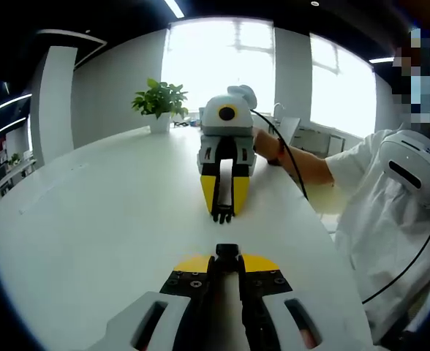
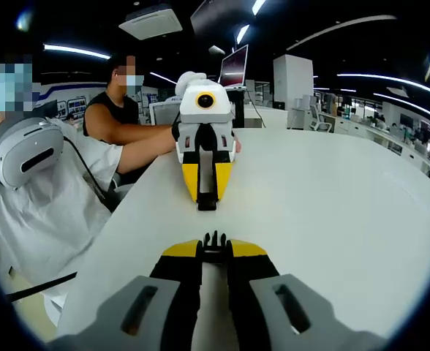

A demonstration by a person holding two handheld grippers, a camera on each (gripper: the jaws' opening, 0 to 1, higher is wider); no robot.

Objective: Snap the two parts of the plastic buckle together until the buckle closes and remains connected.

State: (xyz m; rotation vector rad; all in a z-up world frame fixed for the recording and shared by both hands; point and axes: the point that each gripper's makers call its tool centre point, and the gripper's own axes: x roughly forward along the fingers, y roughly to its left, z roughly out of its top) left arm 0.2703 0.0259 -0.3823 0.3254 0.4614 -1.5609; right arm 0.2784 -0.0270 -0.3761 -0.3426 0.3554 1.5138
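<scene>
While each tool faces the other over the white table [image 1: 91, 219], left tool [image 1: 227, 254] and right tool [image 2: 214, 240] each clamp a buckle half.

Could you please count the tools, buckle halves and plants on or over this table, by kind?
Tools: 2 (left tool, right tool)
Buckle halves: 2 (pronged half, blocky half), one in each tool, apart
Plants: 1 (plant)
Total: 5
</scene>
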